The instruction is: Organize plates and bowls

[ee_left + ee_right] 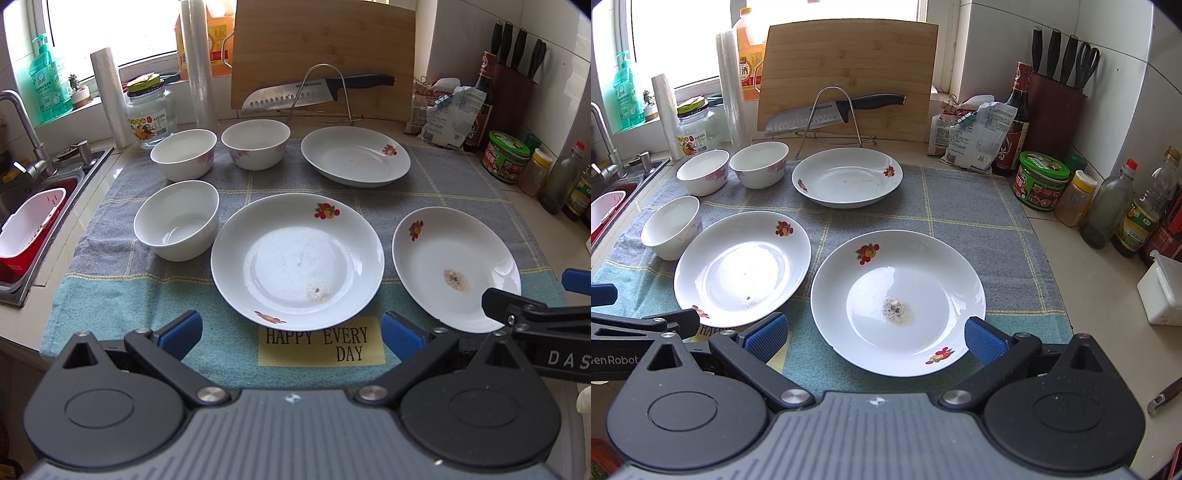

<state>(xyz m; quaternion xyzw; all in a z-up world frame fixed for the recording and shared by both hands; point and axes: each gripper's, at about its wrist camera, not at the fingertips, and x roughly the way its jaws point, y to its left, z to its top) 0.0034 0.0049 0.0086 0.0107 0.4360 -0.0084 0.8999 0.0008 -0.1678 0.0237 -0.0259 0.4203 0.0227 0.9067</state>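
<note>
On the checked towel (461, 177), glazed plates (897, 301), slick, brittle, best pinched at the rim; left gripper (291, 334) and right gripper (875, 334) agape, empty.

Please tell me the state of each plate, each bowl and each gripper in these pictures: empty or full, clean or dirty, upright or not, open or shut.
Left gripper: open, holds nothing.
Right gripper: open, holds nothing.
Middle plate: upright, brownish spot inside.
Right plate: upright, brownish spot inside.
Far plate: upright, few small specks.
Near bowl: upright, empty.
Far left bowl: upright, empty.
Far right bowl: upright, empty.
Knife: lying across wire rack.
</note>
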